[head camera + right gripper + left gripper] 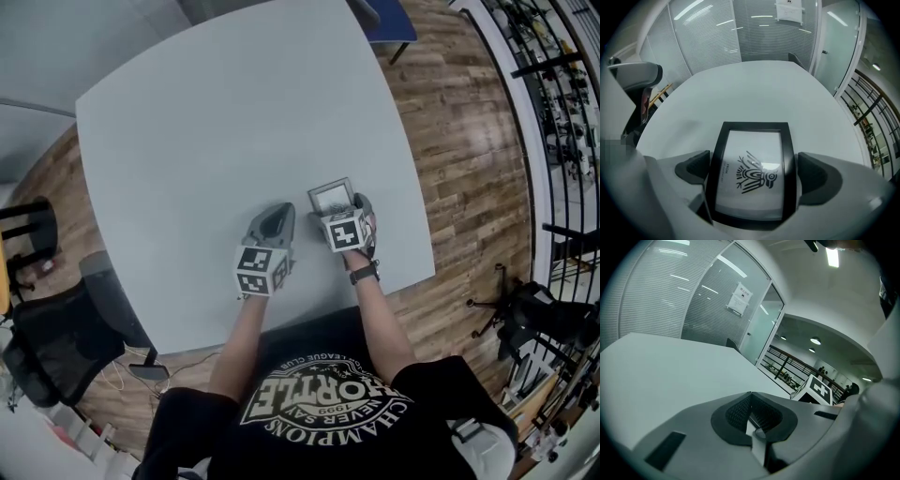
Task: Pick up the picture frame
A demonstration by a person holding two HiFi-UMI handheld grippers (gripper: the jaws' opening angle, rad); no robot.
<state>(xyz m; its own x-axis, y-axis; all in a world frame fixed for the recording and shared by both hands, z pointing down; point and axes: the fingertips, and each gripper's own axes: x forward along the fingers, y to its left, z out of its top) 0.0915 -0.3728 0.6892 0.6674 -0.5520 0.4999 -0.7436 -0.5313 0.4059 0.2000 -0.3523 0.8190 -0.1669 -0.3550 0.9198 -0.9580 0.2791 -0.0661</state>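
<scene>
While I watch the right gripper view, the right gripper (751, 169) holds its claw spread about as wide as it goes, with the picture frame (331, 198) standing between the two dark pads (693, 168). The pad at 9 o'clock sits just beside the frame's black border, and the pad at 3 o'clock has a sliver of grey table (225, 122) showing between it and the border. I see neither pad pressing on it, so I call the frame straddled, not gripped. The frame has a black rim around a white sheet that carries a striped black figure and a small line of print. I cannot tell whether it lies flat or leans on a stand.

In the head view the frame is toward 4 o'clock on the table, close to the near edge. The right gripper covers the frame's 6 o'clock end. The left gripper (752, 420) is at about 9 o'clock from the right one, just beside it and low over the table. Its ribbed pads meet with nothing between them. In its own view, the right gripper's marker cube (816, 390) shows at 3 o'clock.
</scene>
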